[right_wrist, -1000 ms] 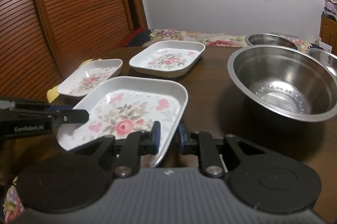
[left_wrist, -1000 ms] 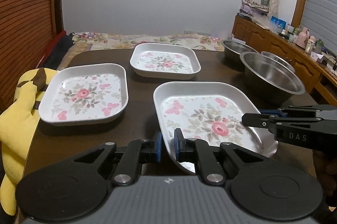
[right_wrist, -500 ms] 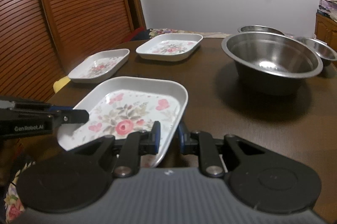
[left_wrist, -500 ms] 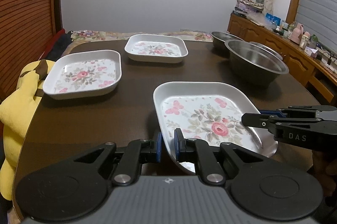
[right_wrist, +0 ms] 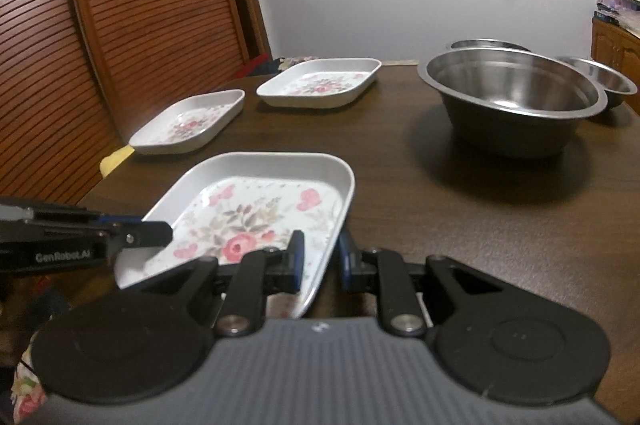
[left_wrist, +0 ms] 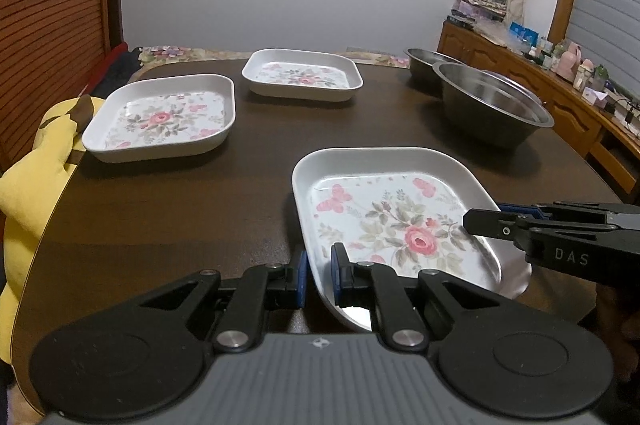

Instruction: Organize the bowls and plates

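Right hand-held gripper [right_wrist: 319, 261] view alone shows a third steel bowl [right_wrist: 612, 81].

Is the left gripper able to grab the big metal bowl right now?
Probably not yet. The left gripper is shut on the near flowered plate, which the right gripper also holds. The big metal bowl sits apart across bare table, so the plate must go down first.

Left hand-held gripper [left_wrist: 319, 279] and right hand-held gripper [right_wrist: 319, 261], both clamped, angled downward.
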The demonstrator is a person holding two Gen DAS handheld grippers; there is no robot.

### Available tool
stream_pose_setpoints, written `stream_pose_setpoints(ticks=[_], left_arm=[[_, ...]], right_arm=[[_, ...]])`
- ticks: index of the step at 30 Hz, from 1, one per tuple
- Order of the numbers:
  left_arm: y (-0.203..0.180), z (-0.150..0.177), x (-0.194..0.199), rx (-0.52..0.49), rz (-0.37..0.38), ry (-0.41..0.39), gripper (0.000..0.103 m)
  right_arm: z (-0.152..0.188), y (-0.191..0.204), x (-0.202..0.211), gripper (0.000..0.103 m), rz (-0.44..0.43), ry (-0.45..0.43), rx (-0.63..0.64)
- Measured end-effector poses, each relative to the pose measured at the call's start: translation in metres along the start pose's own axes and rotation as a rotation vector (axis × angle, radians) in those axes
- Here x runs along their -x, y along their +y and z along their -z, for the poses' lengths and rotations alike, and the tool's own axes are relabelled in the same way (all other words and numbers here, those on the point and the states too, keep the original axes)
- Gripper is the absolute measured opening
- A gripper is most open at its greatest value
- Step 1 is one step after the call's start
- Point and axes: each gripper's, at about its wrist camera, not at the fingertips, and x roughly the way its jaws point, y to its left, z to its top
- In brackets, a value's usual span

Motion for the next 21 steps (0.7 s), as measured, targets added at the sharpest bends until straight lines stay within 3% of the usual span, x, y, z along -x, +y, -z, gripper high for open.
stream_pose_setpoints(ticks=[16, 21], left_arm=[[0.0015, 0.0005, 0.0012, 0.011, -0.018, -0.012, 0.013], [0.0041, -0.0021, 0.0037, 0.018, -0.036, -0.032, 0.027]], right_arm=[[0.003, -0.0021, 0.0013, 0.023, -0.002, -0.019, -0.021], [0.0011, -0.0063, 0.003, 0.029, 0.006, -0.026, -0.039]])
